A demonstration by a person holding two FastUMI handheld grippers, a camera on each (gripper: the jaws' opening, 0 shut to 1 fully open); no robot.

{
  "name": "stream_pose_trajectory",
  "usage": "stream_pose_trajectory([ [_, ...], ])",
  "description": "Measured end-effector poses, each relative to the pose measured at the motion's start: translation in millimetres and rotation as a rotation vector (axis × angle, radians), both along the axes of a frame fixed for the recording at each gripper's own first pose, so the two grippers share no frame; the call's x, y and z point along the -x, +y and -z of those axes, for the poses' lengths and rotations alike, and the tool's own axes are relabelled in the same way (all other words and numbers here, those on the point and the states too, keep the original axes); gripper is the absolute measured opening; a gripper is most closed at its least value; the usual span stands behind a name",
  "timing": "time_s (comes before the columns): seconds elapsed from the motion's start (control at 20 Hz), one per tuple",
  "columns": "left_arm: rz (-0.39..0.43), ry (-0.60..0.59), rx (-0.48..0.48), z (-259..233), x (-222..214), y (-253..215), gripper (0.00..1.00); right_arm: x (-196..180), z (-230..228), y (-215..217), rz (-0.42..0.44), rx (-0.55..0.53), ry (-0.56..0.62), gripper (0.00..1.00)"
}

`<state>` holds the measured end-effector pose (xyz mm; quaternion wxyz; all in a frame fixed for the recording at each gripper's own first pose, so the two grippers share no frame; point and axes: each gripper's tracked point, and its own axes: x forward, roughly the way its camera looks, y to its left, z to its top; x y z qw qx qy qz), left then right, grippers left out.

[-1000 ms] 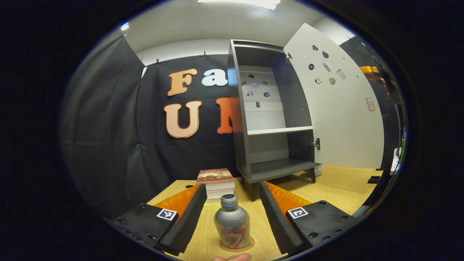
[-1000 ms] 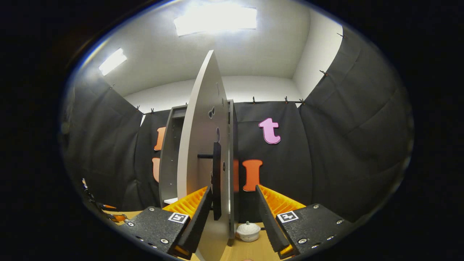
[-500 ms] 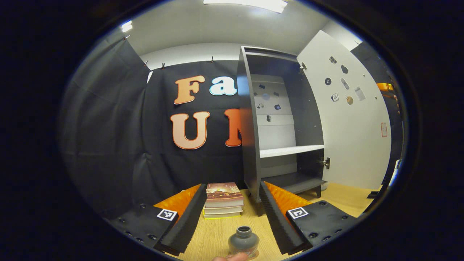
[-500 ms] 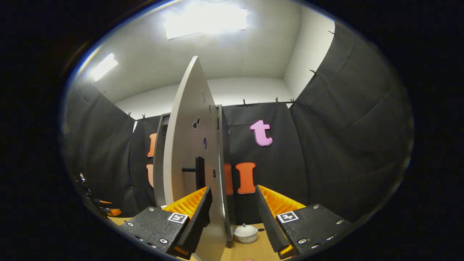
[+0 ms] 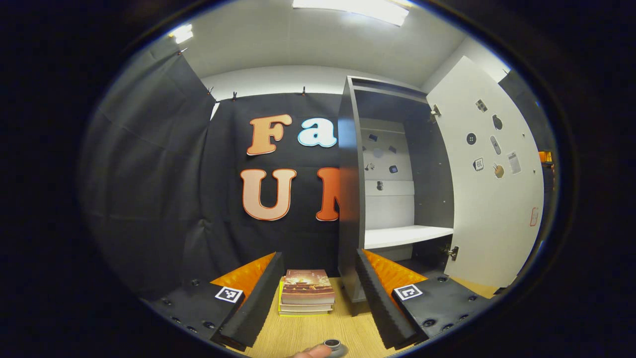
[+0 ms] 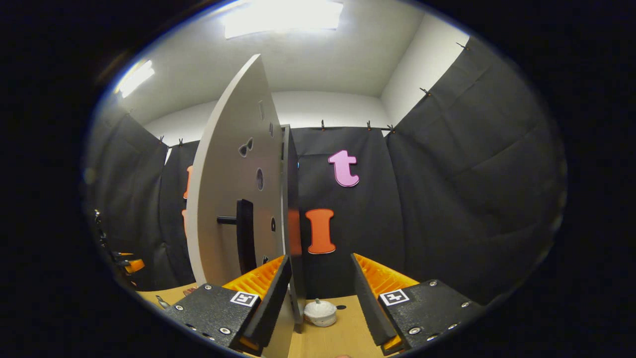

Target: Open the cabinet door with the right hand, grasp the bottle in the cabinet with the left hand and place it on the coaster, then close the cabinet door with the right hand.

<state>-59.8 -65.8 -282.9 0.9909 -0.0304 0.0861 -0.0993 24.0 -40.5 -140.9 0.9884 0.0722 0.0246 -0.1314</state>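
Bottle [image 5: 332, 343] sits on the table at the bottom edge of the left gripper view, ahead of the released left gripper [image 5: 318, 293]. In the right gripper view, the released right gripper [image 6: 320, 293] should push the door [image 6: 233, 189] shut gently, beside its handle [image 6: 245, 233].

No legible text, brand or number anywhere; small stickers on the white cabinet door [image 5: 489, 179] too tiny to read, cover of the top brown book [image 5: 306, 287] blurred beyond reading
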Motion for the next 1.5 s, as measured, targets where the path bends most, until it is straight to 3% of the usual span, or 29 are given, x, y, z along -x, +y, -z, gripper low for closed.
stream_pose_trajectory([
  [0.25, 0.020, 0.015, 0.026, -20, -11, -6, 0.95, -1, 4, 22, -0.062, 0.019, 0.026, 0.74],
  [0.4, 0.002, 0.011, 0.017, -30, -20, 2, 0.95, 1, 2, 24, -0.043, 0.063, 0.039, 0.71],
  [0.55, -0.012, 0.041, 0.009, -28, -28, 6, 0.95, 1, 4, 26, -0.044, 0.036, 0.055, 0.71],
  [0.7, -0.018, 0.055, 0.003, -34, -34, 9, 0.94, 0, 5, 32, -0.081, 0.010, 0.062, 0.69],
  [0.75, -0.026, 0.053, 0.002, -36, -34, 12, 0.95, 0, 3, 33, -0.091, 0.017, 0.061, 0.76],
  [0.8, -0.023, 0.058, 0.001, -35, -34, 10, 0.95, -1, 2, 34, -0.106, 0.030, 0.059, 0.68],
  [1.1, -0.031, 0.059, -0.012, -37, -32, 18, 0.95, -6, -3, 86, -0.255, 0.058, 0.045, 0.68],
  [1.5, -0.051, 0.032, -0.026, -46, -25, 37, 0.95, -20, -2, 116, -0.347, 0.020, 0.015, 0.67],
])
